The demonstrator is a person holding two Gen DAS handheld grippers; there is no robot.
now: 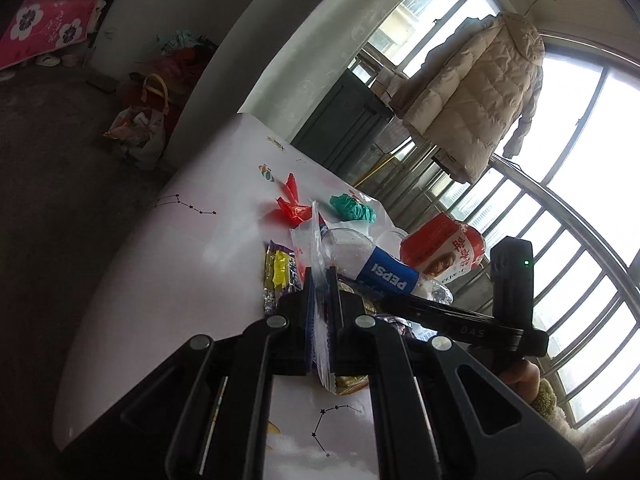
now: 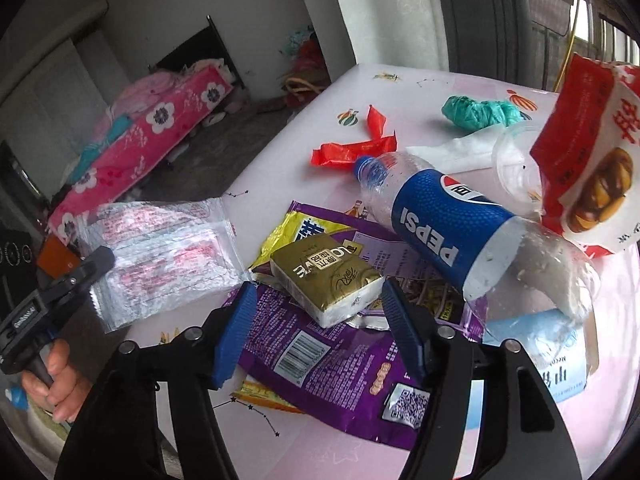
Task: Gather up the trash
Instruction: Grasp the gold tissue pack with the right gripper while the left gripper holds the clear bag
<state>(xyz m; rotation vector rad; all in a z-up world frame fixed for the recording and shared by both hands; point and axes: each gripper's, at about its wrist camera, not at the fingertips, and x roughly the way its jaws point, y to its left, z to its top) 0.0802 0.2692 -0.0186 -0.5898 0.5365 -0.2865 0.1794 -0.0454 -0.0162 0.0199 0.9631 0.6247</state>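
Left wrist view: the left claw (image 1: 319,300) is pinched shut on a clear plastic bag (image 1: 320,280), held edge-on above the tabletop (image 1: 200,280), with the rest of the litter heaped toward the window-side edge. The film is thin and slick, so it could slide out of the pads if the wrist tips further; the claw is rolled steeply sideways.

Right wrist view: the right claw (image 2: 316,320) stands open, level and pointing down over a gold packet (image 2: 326,280) lying on a purple wrapper (image 2: 320,352). Closing here might also snag the wrapper or nudge the Pepsi bottle (image 2: 440,224) leaning just beside it, which could roll
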